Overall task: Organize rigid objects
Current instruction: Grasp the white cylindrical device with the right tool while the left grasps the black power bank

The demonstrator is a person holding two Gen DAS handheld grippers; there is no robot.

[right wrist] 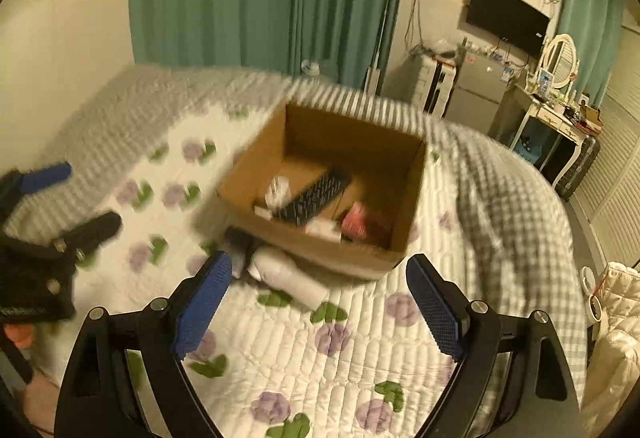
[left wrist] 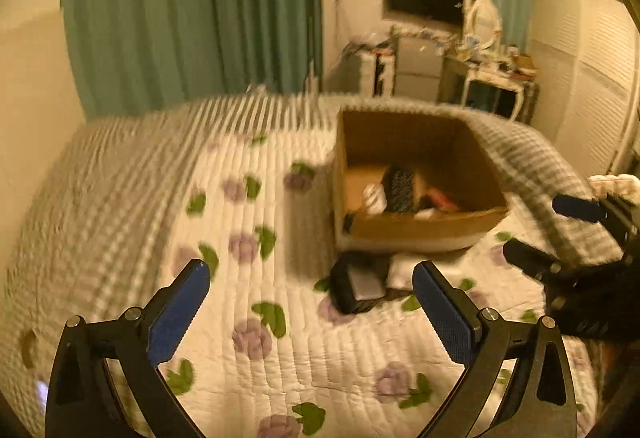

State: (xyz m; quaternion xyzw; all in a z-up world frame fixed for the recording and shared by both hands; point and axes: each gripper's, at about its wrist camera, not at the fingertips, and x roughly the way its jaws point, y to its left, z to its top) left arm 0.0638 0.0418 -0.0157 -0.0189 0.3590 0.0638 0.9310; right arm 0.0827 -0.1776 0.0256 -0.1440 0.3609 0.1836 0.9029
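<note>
An open cardboard box sits on the bed. Inside lie a black remote, a pink object and small white items. In front of the box lie a black case and a white bottle on its side. My left gripper is open and empty above the quilt, short of the black case. My right gripper is open and empty, just above the white bottle. Each gripper shows in the other's view, the right one and the left one.
The bed has a white floral quilt and a grey checked blanket. Green curtains, a wall TV, a dresser with a mirror and a wardrobe stand beyond. A white padded item lies at the bed's right edge.
</note>
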